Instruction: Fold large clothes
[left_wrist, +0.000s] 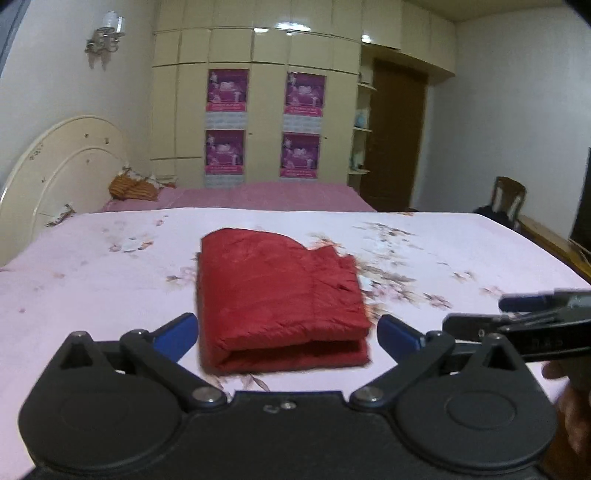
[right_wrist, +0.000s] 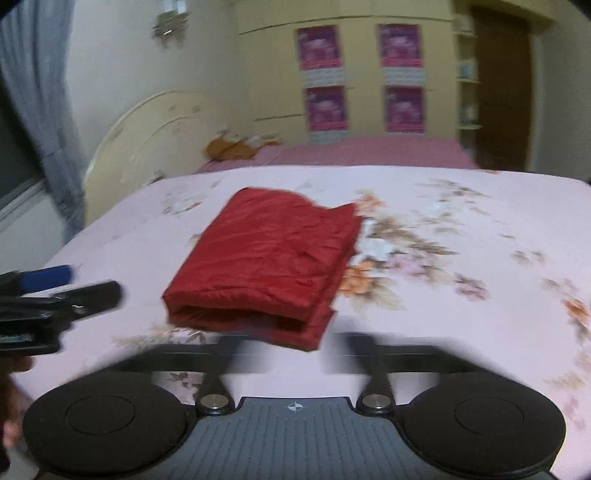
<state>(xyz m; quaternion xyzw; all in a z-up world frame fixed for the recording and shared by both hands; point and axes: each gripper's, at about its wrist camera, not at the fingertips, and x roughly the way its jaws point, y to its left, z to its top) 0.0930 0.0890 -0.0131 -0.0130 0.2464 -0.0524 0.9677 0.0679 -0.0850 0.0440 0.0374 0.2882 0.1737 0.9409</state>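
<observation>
A red garment (left_wrist: 280, 295) lies folded into a thick rectangle on the pink floral bedsheet (left_wrist: 92, 280). My left gripper (left_wrist: 288, 334) is open and empty, its blue fingertips (left_wrist: 177, 334) spread to either side of the garment's near folded edge. The right gripper (left_wrist: 517, 314) shows at the right of the left wrist view, beside the garment. In the right wrist view the garment (right_wrist: 269, 266) lies ahead on the sheet (right_wrist: 461, 295). My right gripper (right_wrist: 295, 343) is blurred by motion, its arms spread wide and empty. The left gripper (right_wrist: 62, 288) shows at the left.
A cream headboard (left_wrist: 59, 173) stands at the left end of the bed. A second bed with a pink cover (left_wrist: 266, 195) and an orange cloth (left_wrist: 133, 188) lies behind. A wardrobe with purple posters (left_wrist: 258, 122), a brown door (left_wrist: 395, 136) and a chair (left_wrist: 509, 195) line the back.
</observation>
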